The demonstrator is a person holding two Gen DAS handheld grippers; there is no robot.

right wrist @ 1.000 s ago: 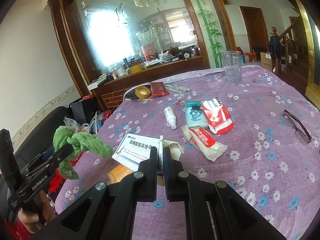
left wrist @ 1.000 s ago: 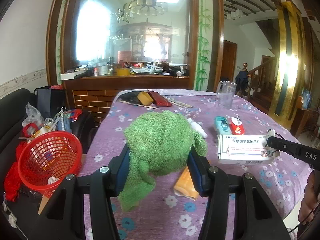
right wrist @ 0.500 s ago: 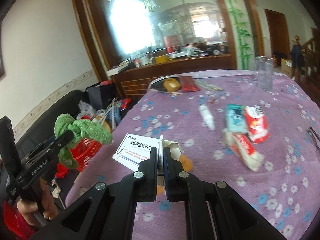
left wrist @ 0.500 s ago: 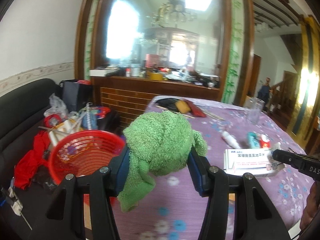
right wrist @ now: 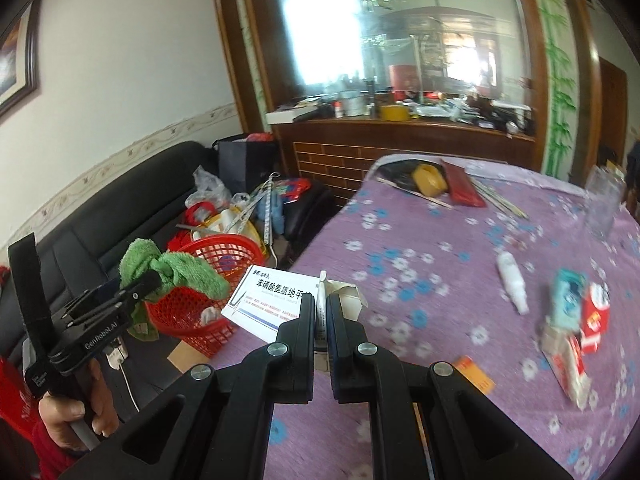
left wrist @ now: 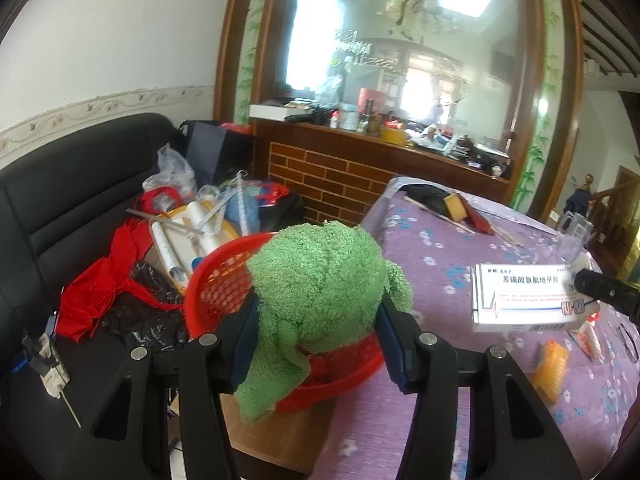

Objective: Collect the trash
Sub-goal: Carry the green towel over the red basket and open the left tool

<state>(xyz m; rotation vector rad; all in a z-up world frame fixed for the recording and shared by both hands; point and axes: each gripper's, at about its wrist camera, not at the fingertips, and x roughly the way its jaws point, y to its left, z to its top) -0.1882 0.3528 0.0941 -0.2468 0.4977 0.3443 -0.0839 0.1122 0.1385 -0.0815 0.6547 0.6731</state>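
Note:
My left gripper (left wrist: 318, 316) is shut on a green fuzzy cloth (left wrist: 320, 276) and holds it over the red mesh basket (left wrist: 224, 284) beside the table. The right wrist view shows the left gripper (right wrist: 148, 280), the cloth (right wrist: 180, 272) and the basket (right wrist: 208, 320) too. My right gripper (right wrist: 321, 300) is shut on the torn flap of a white medicine box (right wrist: 272, 300) and holds it above the table's left edge, near the basket. The box also shows in the left wrist view (left wrist: 524, 300).
The purple flowered table (right wrist: 460, 240) holds a white bottle (right wrist: 512, 282), teal and red packets (right wrist: 576, 308), an orange item (right wrist: 472, 374), a clear cup (right wrist: 604, 204) and tape (right wrist: 430, 178). A cluttered black sofa (left wrist: 60, 208) stands left of the basket.
Both grippers have swung left, from over the table towards the basket. The cloth is now above the basket. The box has come closer to it. Both grips are unchanged.

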